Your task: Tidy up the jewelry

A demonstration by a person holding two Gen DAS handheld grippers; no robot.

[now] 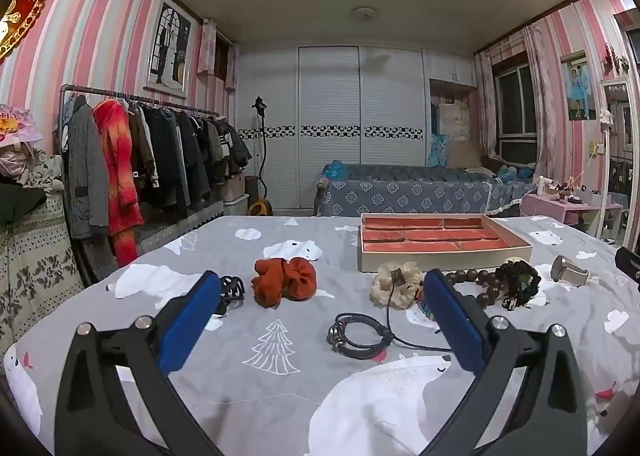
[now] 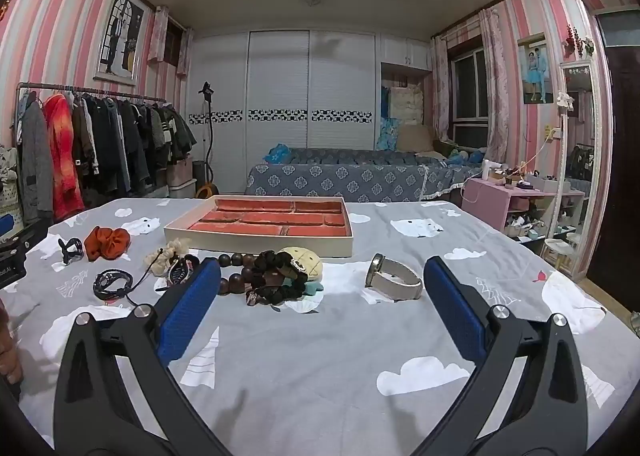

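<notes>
Left gripper and right gripper: fingers spread wide, holding nothing. Jewelry lies loose on the bed: bead bracelet, watch, cord bracelet. Tray sits behind them.

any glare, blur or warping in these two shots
Left wrist view: strong fisheye bending, dark corners, sharp black cord bracelet, open left gripper. Right wrist view: same warping, ceiling panels blown out, white watch crisp, open right gripper.
</notes>
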